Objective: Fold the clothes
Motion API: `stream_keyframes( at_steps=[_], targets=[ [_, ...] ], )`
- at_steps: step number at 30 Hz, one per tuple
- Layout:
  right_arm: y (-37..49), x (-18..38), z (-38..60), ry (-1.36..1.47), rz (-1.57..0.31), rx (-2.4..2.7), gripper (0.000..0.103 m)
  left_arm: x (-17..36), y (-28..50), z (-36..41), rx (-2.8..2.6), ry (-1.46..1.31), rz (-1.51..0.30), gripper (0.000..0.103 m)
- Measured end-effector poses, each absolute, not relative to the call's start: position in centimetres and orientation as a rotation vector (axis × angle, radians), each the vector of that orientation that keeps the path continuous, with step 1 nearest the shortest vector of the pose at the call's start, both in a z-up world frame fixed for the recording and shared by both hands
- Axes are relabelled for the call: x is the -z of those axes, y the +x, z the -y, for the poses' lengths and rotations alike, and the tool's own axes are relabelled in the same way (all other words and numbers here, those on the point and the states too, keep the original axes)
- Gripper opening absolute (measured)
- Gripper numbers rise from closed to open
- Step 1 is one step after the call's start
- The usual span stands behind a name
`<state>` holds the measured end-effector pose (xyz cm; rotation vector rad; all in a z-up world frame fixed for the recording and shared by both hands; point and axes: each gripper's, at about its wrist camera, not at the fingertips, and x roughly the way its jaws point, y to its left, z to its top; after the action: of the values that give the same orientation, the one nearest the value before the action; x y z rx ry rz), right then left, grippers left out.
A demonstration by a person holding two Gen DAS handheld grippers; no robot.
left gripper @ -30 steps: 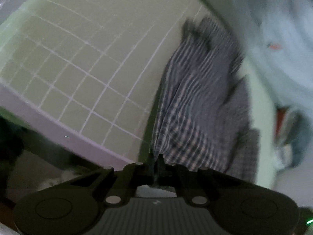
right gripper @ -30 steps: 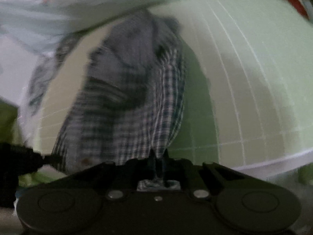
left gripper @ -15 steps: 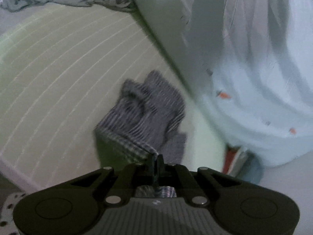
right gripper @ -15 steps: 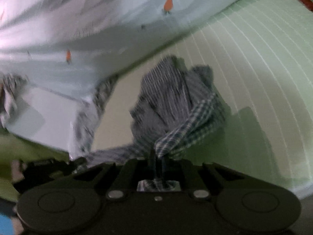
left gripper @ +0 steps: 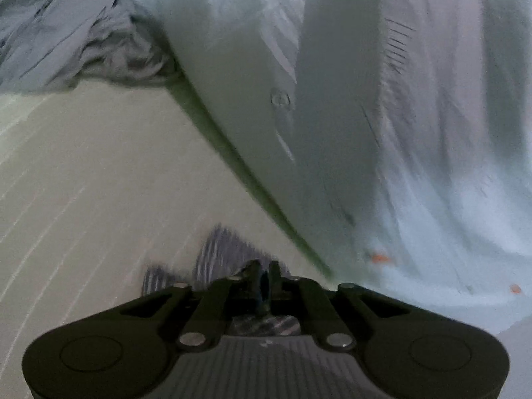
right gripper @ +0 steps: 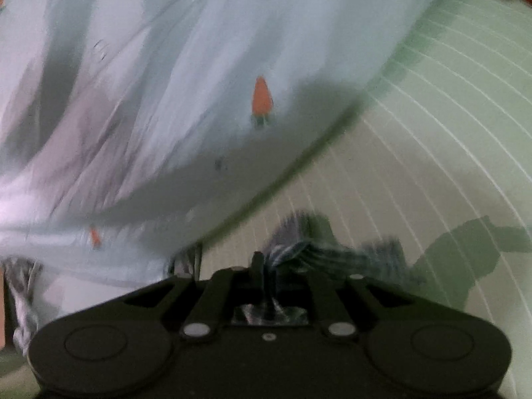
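Left grip: the left hand-held gripper [left gripper: 264,281] had its fingers pressed together on a fold of the dark blue-and-white checked cotton garment [left gripper: 219,256], some cloth bunched behind the fingers, probably to carry one end of the piece.
Right grip: the right hand-held gripper [right gripper: 264,271] pinched another bunch of the same checked garment [right gripper: 335,252], so it was likely held at two ends for spreading.
Garment position: it hung low and close under both tools, gathered and blurred, over the pale green mat with white grid lines [left gripper: 83,183]; whether it touched the mat could not be told.
Neighbouring cloth: a large pale blue sheet printed with small orange carrots [right gripper: 173,93] lay just beside the garment, its edge running diagonally across the mat.
Far pile: a crumpled grey cloth heap [left gripper: 79,40] sat at the mat's far left corner, well apart.
Open room: bare mat [right gripper: 449,126] lay on the side away from the sheet, judged the better place for laying flat.
Risk: the sheet's edge could have been snagged.
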<state>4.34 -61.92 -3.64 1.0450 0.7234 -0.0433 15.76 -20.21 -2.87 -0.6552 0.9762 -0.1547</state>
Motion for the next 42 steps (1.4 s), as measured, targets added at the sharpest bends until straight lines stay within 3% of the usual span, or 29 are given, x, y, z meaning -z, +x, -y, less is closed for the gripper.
stream_keyframes(
  at_steps=[1, 3, 5, 6, 10, 18, 23, 28, 33, 37, 39, 41, 42],
  targets=[
    [5.7, 3.5, 62.1, 1.020, -0.706, 0.066, 0.052, 3.1, 16.9, 20.5, 0.142, -0.635, -0.971, 0.024],
    [7.9, 3.1, 62.3, 0.945, -0.671, 0.105, 0.076, 3.5, 19.1, 21.0, 0.118, -0.595, -0.960, 0.043],
    [8.8, 3.5, 61.8, 0.822, -0.676, 0.119, 0.085, 4.0, 21.3, 21.6, 0.093, -0.555, -0.948, 0.067],
    [9.1, 3.7, 61.5, 0.755, -0.683, 0.122, 0.088, 4.2, 22.5, 21.9, 0.081, -0.535, -0.942, 0.068],
    [9.5, 6.9, 60.5, 0.594, -0.784, 0.130, 0.089, 6.6, 22.4, 22.5, 0.084, -0.499, -1.008, 0.071],
    [10.5, 13.4, 59.0, 0.602, -0.992, 0.117, 0.089, 11.8, 21.4, 23.5, 0.100, -0.432, -1.155, 0.079],
    [10.9, 14.5, 58.6, 0.579, -1.000, 0.110, 0.099, 15.0, 20.8, 24.2, 0.110, -0.389, -1.247, 0.086],
    [12.3, 14.4, 57.9, 0.474, -0.987, 0.095, 0.102, 15.3, 20.9, 25.2, 0.140, -0.375, -1.231, 0.092],
    [12.9, 14.5, 57.1, 0.465, -0.967, 0.078, 0.103, 15.4, 21.0, 26.2, 0.171, -0.363, -1.207, 0.093],
    [13.8, 14.6, 56.2, 0.505, -0.958, 0.067, 0.103, 15.4, 21.0, 26.8, 0.215, -0.371, -1.186, 0.092],
    [14.2, 14.6, 55.6, 0.539, -0.959, 0.038, 0.103, 15.5, 20.9, 27.1, 0.254, -0.392, -1.179, 0.086],
    [14.8, 14.6, 54.3, 0.569, -0.978, -0.041, 0.103, 15.7, 20.9, 27.3, 0.277, -0.425, -1.182, 0.066],
    [15.0, 14.6, 53.5, 0.580, -0.985, -0.082, 0.103, 15.9, 20.8, 27.2, 0.287, -0.458, -1.191, 0.062]
  ],
)
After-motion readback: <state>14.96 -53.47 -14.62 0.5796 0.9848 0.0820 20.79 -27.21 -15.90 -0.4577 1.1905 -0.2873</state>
